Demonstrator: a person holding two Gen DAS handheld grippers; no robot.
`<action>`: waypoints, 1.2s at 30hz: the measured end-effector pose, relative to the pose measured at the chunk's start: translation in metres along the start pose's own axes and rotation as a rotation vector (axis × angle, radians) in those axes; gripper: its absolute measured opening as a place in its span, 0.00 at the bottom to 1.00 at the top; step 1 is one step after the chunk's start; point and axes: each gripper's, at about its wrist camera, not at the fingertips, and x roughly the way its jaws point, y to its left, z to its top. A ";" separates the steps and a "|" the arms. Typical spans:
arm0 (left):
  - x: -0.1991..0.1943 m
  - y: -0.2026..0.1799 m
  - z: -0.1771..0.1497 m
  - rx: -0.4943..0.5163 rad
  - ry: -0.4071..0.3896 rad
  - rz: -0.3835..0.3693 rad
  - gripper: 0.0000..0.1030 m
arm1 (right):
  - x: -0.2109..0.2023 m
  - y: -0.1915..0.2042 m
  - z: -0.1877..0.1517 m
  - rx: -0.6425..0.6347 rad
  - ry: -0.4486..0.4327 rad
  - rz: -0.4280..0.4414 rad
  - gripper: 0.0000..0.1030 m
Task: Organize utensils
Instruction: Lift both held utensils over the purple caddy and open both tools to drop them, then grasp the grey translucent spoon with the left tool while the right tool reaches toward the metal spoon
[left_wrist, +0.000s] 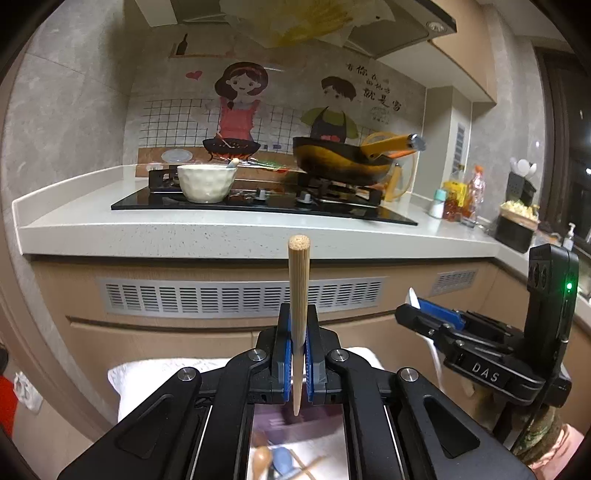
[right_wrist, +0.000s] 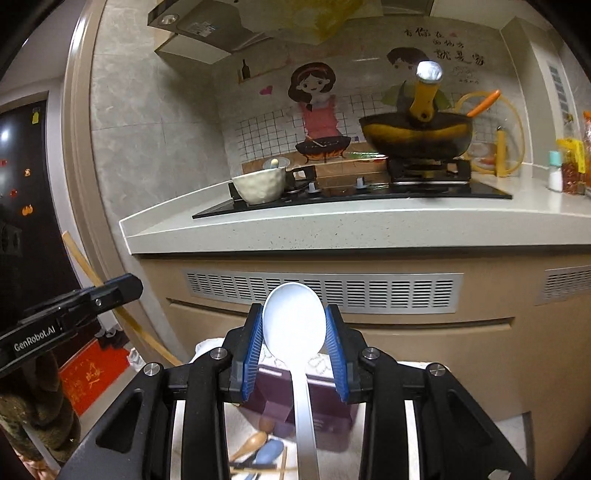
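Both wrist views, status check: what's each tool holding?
Left tool shut on chopstick. Right tool shut on white spoon. Both raised, path unobstructed.

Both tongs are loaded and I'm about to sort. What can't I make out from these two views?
- Utensils below: right wrist view shows a wooden spoon and a blue one, blurred and partly hidden by the right tongs; a full count is impossible.
- Purple box: its inside is hidden behind the white spoon.
- Chopstick in the left tongs: its tip blurs against the background.
- Cream bowl: contents hidden by its rim.
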 end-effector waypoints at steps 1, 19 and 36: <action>0.005 0.002 0.000 0.004 0.005 0.000 0.05 | 0.006 -0.002 -0.002 0.004 -0.008 0.019 0.30; 0.140 0.047 -0.069 -0.058 0.164 -0.028 0.07 | 0.156 -0.040 -0.076 0.061 0.071 0.048 0.31; 0.087 0.072 -0.178 -0.074 0.288 0.087 0.65 | 0.091 0.001 -0.165 -0.188 0.342 -0.159 0.62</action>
